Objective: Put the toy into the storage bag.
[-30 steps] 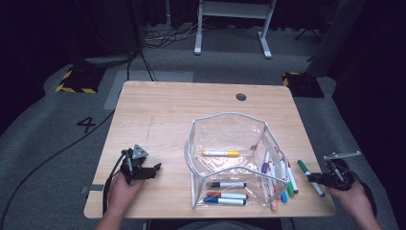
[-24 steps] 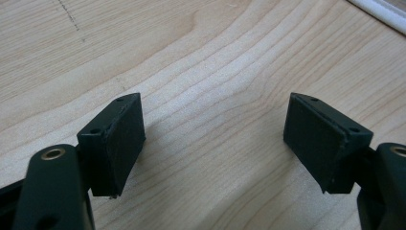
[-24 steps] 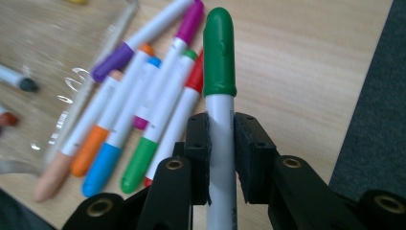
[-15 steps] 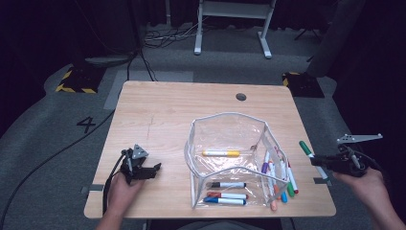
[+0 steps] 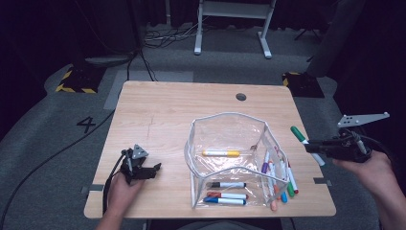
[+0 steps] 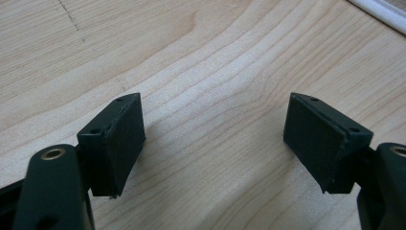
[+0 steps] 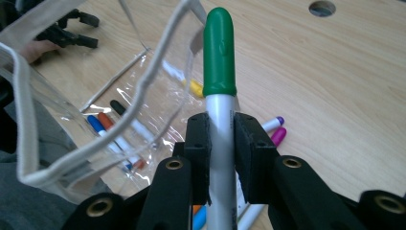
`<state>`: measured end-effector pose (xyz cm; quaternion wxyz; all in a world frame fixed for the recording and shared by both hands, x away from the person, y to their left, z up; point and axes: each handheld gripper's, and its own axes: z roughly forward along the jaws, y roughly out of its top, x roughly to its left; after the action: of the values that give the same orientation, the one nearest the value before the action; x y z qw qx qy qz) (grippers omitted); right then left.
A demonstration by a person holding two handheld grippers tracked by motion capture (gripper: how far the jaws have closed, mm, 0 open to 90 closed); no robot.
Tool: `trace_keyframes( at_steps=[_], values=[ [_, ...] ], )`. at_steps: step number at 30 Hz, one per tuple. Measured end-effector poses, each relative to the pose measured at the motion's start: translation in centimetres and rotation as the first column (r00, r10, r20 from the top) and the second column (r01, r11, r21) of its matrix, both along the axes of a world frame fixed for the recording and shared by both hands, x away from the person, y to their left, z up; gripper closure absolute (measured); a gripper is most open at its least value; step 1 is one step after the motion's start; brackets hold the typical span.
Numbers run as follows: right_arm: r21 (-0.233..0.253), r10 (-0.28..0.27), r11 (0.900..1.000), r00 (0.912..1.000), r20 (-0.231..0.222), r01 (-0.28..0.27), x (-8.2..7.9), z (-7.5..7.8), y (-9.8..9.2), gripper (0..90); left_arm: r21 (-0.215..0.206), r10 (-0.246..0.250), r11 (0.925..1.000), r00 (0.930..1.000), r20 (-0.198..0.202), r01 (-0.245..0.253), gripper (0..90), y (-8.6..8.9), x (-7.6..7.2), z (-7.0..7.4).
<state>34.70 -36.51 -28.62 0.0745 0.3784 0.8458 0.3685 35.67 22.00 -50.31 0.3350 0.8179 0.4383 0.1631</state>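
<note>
My right gripper [image 7: 221, 158] is clamped on a green-capped marker [image 7: 219, 72], held off the table's right edge [image 5: 306, 143], just right of the clear pouch [image 5: 230, 139]. Left gripper [image 6: 215, 139] sits wide open with nothing in it, low over the wooden table [image 5: 167, 110], near left.

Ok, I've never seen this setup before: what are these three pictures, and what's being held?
No robot: a person holds a hand-held claw in each hand. One picture looks down from above; the others ride on each claw. On the light wooden table stands an open clear plastic pouch holding markers, with more markers beside it. The right claw is shut on a white marker with a green cap, lifted off the table's right edge. The left claw rests open and empty.
</note>
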Motion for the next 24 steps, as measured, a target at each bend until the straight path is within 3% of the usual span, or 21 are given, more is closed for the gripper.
trace_keyframes(
  at_steps=[6, 12, 17, 24],
  values=[
    [-0.012, 0.065, 0.998, 0.9975, 0.028, -0.065, 0.0, 2.1, 2.2, 76.4, 0.0, 0.0, 1.0, 1.0, 0.0, 0.0, 22.2, 0.0, 0.0, 0.0],
    [-0.057, 0.154, 0.987, 0.9867, 0.053, -0.151, 0.1, 4.1, 5.4, 76.4, 0.0, 0.0, 1.0, 1.0, 0.0, 0.0, 22.3, 0.0, 0.0, 0.0],
    [-0.093, 0.23, 0.97, 0.9727, 0.033, -0.226, 0.7, 4.5, 8.5, 76.4, 0.0, 0.0, 1.0, 1.0, 0.0, 0.0, 22.3, 0.0, 0.0, 0.0],
    [-0.119, 0.326, 0.938, 0.9452, -0.017, -0.326, 1.4, 4.3, 12.5, 76.4, 0.0, 0.0, 1.0, 1.0, 0.0, 0.0, 22.3, 0.0, 0.0, 0.0]
  ],
)
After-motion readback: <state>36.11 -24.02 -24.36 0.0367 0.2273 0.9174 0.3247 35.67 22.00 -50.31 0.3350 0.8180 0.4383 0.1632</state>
